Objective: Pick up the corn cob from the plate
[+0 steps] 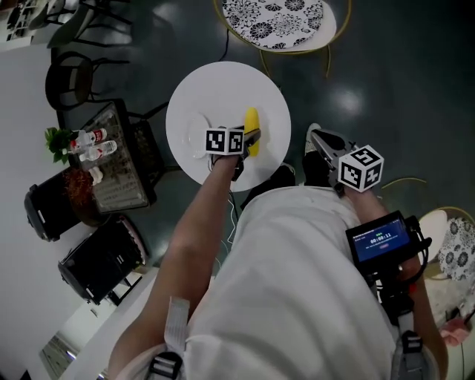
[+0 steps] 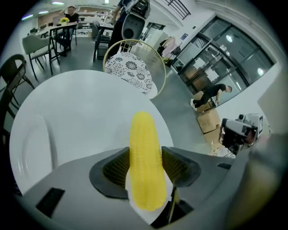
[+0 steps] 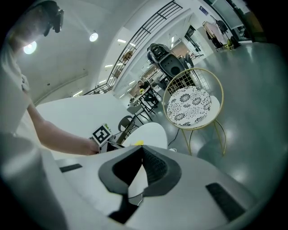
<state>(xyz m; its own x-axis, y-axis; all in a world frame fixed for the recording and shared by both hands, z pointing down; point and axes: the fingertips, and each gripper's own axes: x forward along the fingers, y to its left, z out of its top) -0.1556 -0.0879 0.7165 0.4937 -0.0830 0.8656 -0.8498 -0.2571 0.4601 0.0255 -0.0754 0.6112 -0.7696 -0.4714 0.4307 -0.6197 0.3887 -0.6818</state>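
A yellow corn cob point(image 2: 144, 157) sticks forward out of my left gripper point(image 2: 145, 167), whose jaws are shut on its sides. In the head view that gripper point(image 1: 251, 138) holds the cob point(image 1: 252, 128) over the round white table point(image 1: 260, 89), just right of the white plate point(image 1: 197, 138). The plate point(image 2: 31, 148) looks bare in the left gripper view. My right gripper point(image 1: 319, 141) hangs off the table's right side over the floor. Its jaws point(image 3: 143, 148) are shut with nothing between them. From there a sliver of the cob point(image 3: 138, 143) shows on the table.
A gold-framed chair with a patterned seat point(image 1: 278, 18) stands beyond the table. A black chair point(image 1: 70, 78), a low table with bottles point(image 1: 111, 159) and black bags point(image 1: 100, 260) are at the left. A screen device point(image 1: 380, 239) sits on the right arm.
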